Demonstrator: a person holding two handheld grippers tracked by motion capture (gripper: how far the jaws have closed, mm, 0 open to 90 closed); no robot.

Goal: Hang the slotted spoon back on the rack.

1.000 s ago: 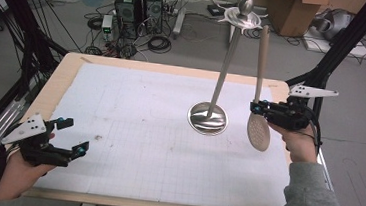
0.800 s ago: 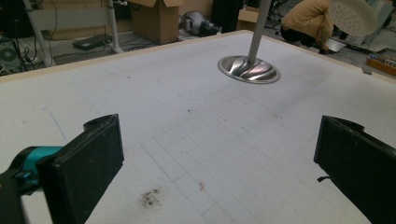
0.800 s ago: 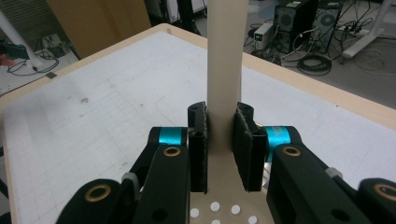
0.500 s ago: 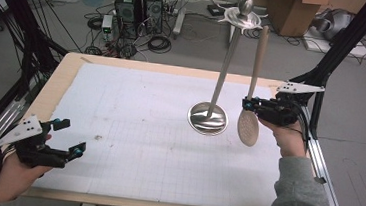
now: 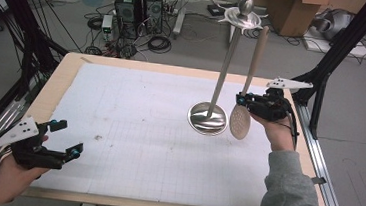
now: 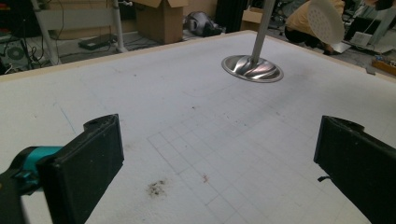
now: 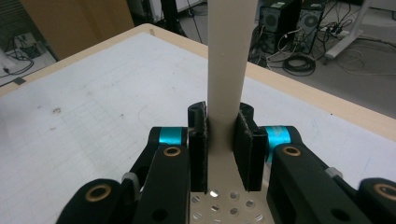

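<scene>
A metal utensil stand (image 5: 208,118) with a round base and a tall pole rises from the white mat at centre right; its base also appears in the left gripper view (image 6: 252,68). My right gripper (image 5: 244,102) is shut on the lower handle of a beige slotted spoon (image 5: 240,122), head down just right of the base. Up close, both pads clamp the spoon's handle (image 7: 229,60). The handle's top reaches the hook ring (image 5: 245,18); I cannot tell whether it hangs there. My left gripper (image 5: 69,137) rests open near the front left corner, with nothing between its pads (image 6: 88,163).
The wooden table edge (image 5: 63,75) frames the white gridded mat. Black frame posts (image 5: 336,51) stand at the right and left sides. Computer towers (image 5: 139,4), cables and cardboard boxes lie on the floor beyond the far edge.
My right gripper has moved left with the spoon, swinging its head toward the stand's base while the handle's top stayed by the ring. The left gripper has not moved.
</scene>
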